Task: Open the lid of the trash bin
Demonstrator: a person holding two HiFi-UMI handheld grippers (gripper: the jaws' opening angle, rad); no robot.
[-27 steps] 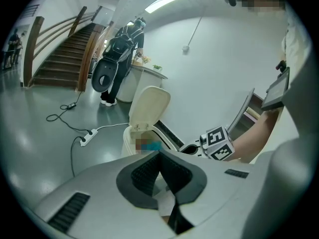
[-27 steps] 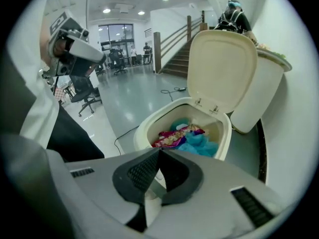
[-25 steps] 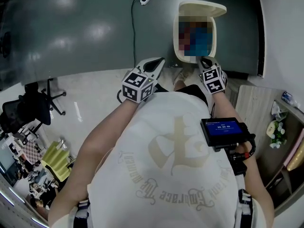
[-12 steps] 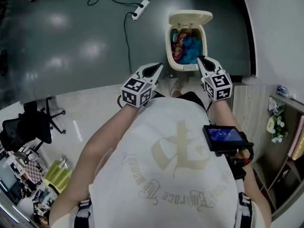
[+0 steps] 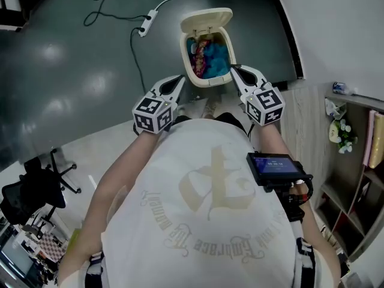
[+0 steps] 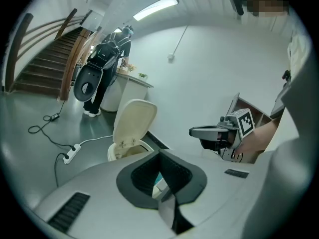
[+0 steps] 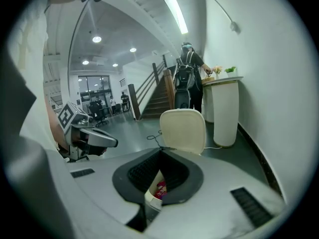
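Note:
The cream trash bin (image 5: 207, 71) stands on the dark floor by the wall, its lid (image 5: 207, 20) swung up and back. Blue and red rubbish shows inside. My left gripper (image 5: 179, 80) hangs just short of the bin's near left corner, jaws shut with nothing held. My right gripper (image 5: 234, 71) sits by the near right rim, also shut and empty. In the left gripper view the raised lid (image 6: 133, 122) stands beyond my left gripper (image 6: 162, 156). In the right gripper view the lid (image 7: 183, 130) rises past my right gripper (image 7: 160, 153).
A white power strip (image 5: 147, 23) with its cable lies on the floor left of the bin. A wooden shelf unit (image 5: 354, 155) with flowers (image 5: 337, 132) stands at right. An office chair (image 5: 30, 188) is at lower left. A person (image 7: 189, 73) stands by a white pedestal (image 7: 222, 111) beyond the bin.
The head view has swung, so the bin and both grippers sit further left in the picture. Both grippers have drawn closer to the bin's near rim. The lid stays raised.

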